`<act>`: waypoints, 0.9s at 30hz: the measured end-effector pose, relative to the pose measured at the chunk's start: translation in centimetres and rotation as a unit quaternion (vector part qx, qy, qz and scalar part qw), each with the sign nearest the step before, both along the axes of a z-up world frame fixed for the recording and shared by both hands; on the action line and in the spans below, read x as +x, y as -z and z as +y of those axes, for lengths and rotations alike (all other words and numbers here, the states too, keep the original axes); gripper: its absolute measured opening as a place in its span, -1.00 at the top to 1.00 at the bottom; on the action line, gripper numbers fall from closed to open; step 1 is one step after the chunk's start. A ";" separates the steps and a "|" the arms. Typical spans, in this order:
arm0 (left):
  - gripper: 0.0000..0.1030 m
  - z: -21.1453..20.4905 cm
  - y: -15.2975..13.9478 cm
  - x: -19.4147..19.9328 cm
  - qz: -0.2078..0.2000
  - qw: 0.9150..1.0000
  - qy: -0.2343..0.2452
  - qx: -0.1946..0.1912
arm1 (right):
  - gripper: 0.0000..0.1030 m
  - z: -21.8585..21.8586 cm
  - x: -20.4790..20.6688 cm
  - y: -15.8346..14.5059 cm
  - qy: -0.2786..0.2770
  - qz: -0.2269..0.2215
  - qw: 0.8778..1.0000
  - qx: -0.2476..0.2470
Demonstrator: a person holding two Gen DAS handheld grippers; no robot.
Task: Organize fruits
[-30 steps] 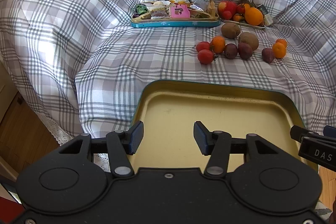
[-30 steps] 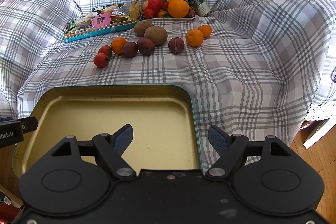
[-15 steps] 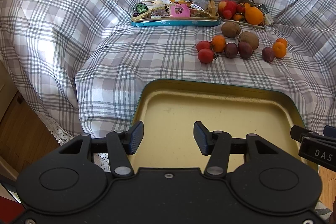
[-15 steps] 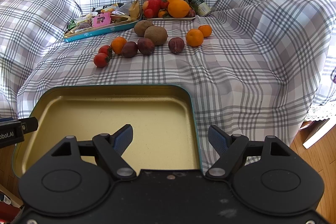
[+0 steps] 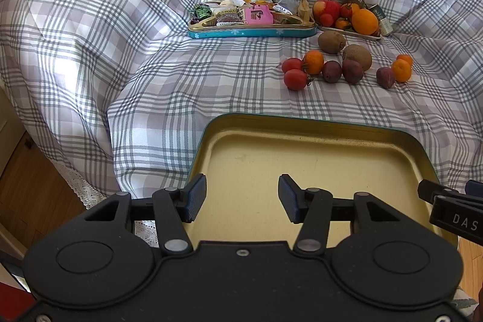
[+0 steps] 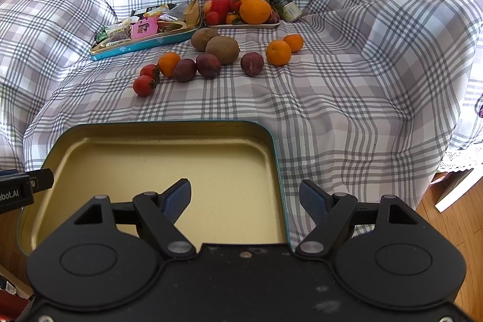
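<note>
- The left gripper [image 5: 242, 199] hangs over the near left part of the empty yellow tin tray [image 5: 317, 122]; its fingers [image 5: 195, 197] stand apart, holding and touching nothing.
- The right gripper [image 6: 245, 202] sits above the tray's near right corner, fingers [image 6: 178, 199] spread wide and empty, one over the tray, the other past its rim.
- Beyond the tray, loose fruit lies on the checked bedcover [image 6: 347, 98]: two tomatoes [image 6: 143, 85], three plums [image 6: 208, 65], two kiwis [image 6: 223, 49] and three small oranges [image 6: 278, 52].
- Farthest back, a blue tin of snacks [image 6: 142, 32] lies beside a plate of fruit [image 6: 241, 10].
</note>
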State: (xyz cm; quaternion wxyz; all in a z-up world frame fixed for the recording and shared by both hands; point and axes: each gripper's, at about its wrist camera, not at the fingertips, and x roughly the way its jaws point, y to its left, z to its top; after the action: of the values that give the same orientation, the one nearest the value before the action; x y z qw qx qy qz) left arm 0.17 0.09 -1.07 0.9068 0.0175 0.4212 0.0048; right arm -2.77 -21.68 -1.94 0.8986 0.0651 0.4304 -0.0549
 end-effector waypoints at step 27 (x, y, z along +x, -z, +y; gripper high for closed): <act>-0.13 -0.6 0.9 1.6 0.028 1.000 0.000 0.008 | -0.60 -0.6 0.7 0.8 -0.005 0.007 1.000 0.011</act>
State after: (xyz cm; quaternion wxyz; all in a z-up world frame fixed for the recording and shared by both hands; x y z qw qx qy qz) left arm 1.72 -0.49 -1.98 0.8946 0.0250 0.4462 0.0073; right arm -2.10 -22.30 -2.78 0.8950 0.0727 0.4377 -0.0465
